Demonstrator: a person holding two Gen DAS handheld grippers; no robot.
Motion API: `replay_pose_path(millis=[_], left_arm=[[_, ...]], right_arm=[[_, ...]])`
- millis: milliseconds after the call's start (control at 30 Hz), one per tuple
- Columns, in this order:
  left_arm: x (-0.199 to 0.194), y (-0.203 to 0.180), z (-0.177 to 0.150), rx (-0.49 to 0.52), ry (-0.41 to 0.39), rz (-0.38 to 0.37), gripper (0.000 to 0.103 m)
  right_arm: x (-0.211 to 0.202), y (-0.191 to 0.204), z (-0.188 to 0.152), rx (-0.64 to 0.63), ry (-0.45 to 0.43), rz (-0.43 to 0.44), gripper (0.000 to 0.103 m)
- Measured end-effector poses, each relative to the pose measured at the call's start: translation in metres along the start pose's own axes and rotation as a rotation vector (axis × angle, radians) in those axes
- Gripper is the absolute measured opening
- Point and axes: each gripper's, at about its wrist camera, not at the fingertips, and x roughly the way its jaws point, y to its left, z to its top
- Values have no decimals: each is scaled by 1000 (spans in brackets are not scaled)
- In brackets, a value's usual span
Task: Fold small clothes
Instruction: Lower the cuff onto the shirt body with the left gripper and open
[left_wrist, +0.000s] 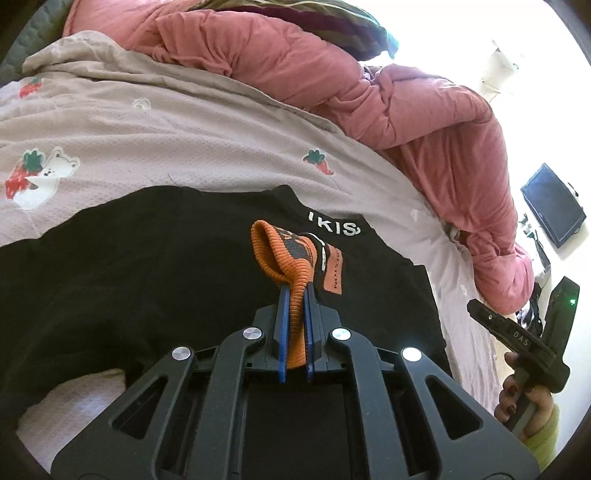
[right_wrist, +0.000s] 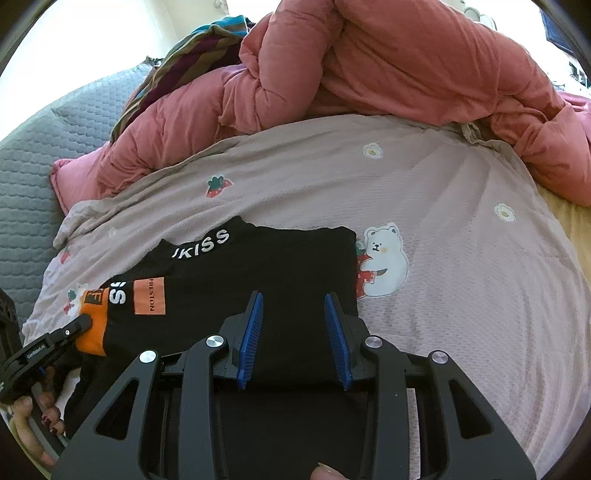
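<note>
A black top (right_wrist: 280, 262) with white lettering on its collar lies flat on the bedsheet (right_wrist: 461, 277). Its sleeve ends in an orange ribbed cuff (left_wrist: 280, 254), lifted and folded in over the body of the top. My left gripper (left_wrist: 295, 288) is shut on that cuff, which runs down between the blue pads. From the right wrist view, the left gripper (right_wrist: 79, 326) comes in at the left edge, pinching the orange cuff (right_wrist: 94, 338). My right gripper (right_wrist: 294, 299) stands open just over the top's near right part, nothing between its pads. It also shows in the left view, right gripper (left_wrist: 476, 308).
A bunched pink duvet (right_wrist: 388, 62) lies across the far side of the bed. A striped cloth (right_wrist: 192, 48) sits behind it and a grey quilted cover (right_wrist: 33, 155) at the left. The sheet is printed with bears and strawberries. A dark screen (left_wrist: 552, 206) hangs at the right.
</note>
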Motion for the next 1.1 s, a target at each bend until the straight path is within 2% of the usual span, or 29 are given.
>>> replay_pose_path(millis=[200,333,433,533,633,700,833,933,1033,1100], left_arm=[[-9,4,3,7,-2,27,4],[-24,14,10,-4,-56,75,5],[-33,20,14,-17,-86,81,5],[-33,17,15,15,-93,99,5],[-25,9,11,51,-59,87,5],[-17,1,7,87,-41,90,7],[1,-8,-3,134,16,104,29],[17,-1,-8,143,69,148,31],[36,10,-15,127,168,146,36],[42,17,-19,111,187,131,36]], right_arm=[[3,0,1,-5,10,-4,33],[5,3,-1,-36,18,-2,40],[6,6,-3,-51,21,-2,40],[8,9,-5,-70,24,-4,41],[8,13,-7,-98,18,-11,50],[8,16,-8,-115,17,-19,50],[7,19,-8,-141,11,-24,50],[8,23,-8,-171,12,-30,51],[15,32,-7,-227,44,-27,52],[21,36,-7,-246,59,-28,52]])
